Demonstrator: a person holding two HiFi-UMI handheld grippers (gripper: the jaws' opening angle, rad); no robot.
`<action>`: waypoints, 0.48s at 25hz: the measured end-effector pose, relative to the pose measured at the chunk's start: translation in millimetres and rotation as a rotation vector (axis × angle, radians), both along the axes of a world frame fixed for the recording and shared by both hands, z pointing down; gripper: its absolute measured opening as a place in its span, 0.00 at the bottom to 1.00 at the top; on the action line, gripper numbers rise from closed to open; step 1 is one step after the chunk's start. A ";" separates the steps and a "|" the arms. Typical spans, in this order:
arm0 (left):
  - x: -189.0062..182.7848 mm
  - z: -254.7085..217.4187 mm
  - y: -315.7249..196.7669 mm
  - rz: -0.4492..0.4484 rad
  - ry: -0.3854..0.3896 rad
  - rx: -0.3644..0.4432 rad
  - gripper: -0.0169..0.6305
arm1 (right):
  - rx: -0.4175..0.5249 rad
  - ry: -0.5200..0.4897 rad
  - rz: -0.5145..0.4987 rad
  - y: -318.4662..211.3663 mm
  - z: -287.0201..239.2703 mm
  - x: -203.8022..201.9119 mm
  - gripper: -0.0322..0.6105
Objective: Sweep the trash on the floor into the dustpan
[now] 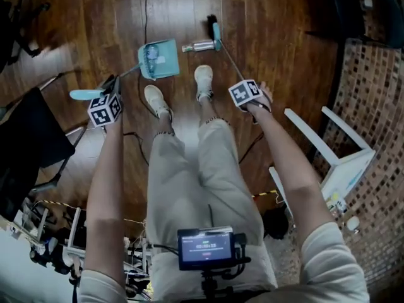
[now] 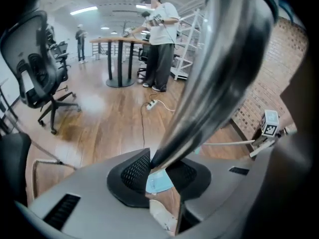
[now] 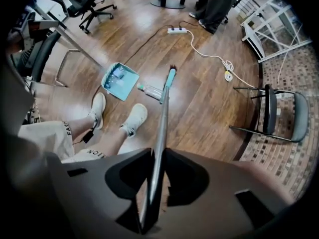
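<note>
Firmly, left tool (image 2: 158,164) clamps the dustpan handle (image 2: 219,73), right tool (image 3: 155,171) the broom handle (image 3: 163,118).

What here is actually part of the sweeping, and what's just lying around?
Sweeping: broom (right tool), dustpan (left tool), plastic bottle on the floor.
Lying about: power strip, folding chair, office chair, white rack.

Teal dustpan (image 1: 159,60); teal-headed broom (image 1: 216,36); brown wood floor (image 1: 271,17); white shoes (image 1: 203,77).
</note>
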State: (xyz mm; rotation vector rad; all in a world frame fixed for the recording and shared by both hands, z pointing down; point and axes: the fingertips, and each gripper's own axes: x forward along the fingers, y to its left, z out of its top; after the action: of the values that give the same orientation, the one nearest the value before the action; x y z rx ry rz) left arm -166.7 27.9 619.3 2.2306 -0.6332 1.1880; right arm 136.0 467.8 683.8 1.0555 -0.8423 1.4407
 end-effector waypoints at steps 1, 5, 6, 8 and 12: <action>6.6 -0.9 6.6 0.046 -0.006 0.003 0.16 | 0.014 -0.013 0.000 -5.4 -3.1 -15.5 0.23; 5.3 -2.8 21.1 0.068 -0.015 0.001 0.16 | 0.084 -0.115 0.016 -23.0 -14.6 -85.7 0.23; 2.3 -2.2 22.8 0.059 -0.015 -0.002 0.16 | 0.098 -0.136 0.016 -26.3 -16.5 -99.8 0.22; -3.4 -1.0 27.4 0.055 -0.014 -0.011 0.16 | 0.121 -0.160 0.011 -30.5 -18.4 -119.6 0.22; -12.9 -0.7 30.5 0.057 0.000 -0.022 0.16 | 0.173 -0.173 0.066 -35.2 -15.3 -138.0 0.22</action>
State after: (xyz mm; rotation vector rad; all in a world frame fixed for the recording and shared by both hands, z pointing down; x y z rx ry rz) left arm -179.6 58.3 618.6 2.2437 -0.5574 1.2166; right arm -1.9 432.6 668.6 1.1073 -1.0808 1.5520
